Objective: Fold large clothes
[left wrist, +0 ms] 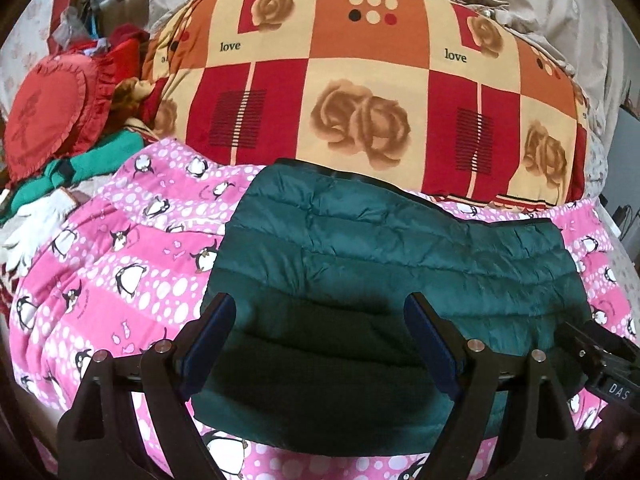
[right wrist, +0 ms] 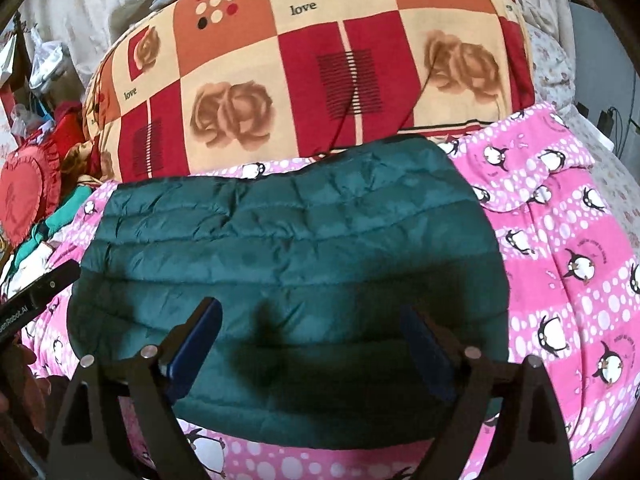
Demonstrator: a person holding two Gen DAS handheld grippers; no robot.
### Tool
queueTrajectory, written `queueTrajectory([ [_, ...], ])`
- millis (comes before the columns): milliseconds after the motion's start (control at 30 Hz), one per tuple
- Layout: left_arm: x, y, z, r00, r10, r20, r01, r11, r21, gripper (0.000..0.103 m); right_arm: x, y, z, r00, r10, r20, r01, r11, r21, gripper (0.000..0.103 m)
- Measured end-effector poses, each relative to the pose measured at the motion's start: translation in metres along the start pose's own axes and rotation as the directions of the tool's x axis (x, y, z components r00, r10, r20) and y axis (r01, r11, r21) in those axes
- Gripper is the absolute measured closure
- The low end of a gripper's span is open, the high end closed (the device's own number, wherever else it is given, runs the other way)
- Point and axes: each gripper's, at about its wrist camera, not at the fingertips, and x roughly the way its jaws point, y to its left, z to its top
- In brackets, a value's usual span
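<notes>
A dark green quilted puffer jacket [left wrist: 392, 248] lies folded into a compact rectangle on a pink penguin blanket [left wrist: 120, 264]. It also shows in the right wrist view [right wrist: 288, 240]. My left gripper [left wrist: 320, 312] is open and empty, its fingers spread above the jacket's near half. My right gripper [right wrist: 312, 316] is open and empty too, above the jacket's near edge. The right gripper's body [left wrist: 600, 364] shows at the right edge of the left wrist view. The left gripper's body [right wrist: 36, 292] shows at the left edge of the right wrist view.
A big orange, red and cream quilt [left wrist: 360, 80] with roses is rolled up behind the jacket. A red heart cushion [left wrist: 44, 116], green clothes [left wrist: 72, 172] and white gloves [left wrist: 36, 224] lie at the left. The pink blanket [right wrist: 560, 240] spreads to the right.
</notes>
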Motion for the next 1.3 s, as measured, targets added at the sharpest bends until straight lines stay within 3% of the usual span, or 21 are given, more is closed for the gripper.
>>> queueTrajectory([
  [433, -0.003, -0.017, -0.01, 0.999, 0.046, 0.018, -0.047, 0.997, 0.057, 0.044, -0.001, 0.025, -0.004, 0.999, -0.033, 0.032, 0.035, 0.999, -0.041, 0.005],
  [1300, -0.001, -0.024, -0.016, 0.995, 0.089, 0.043, -0.093, 0.991, 0.095, 0.044, 0.013, 0.022, -0.01, 1.0, -0.018, -0.006, 0.018, 1.0, -0.021, 0.004],
])
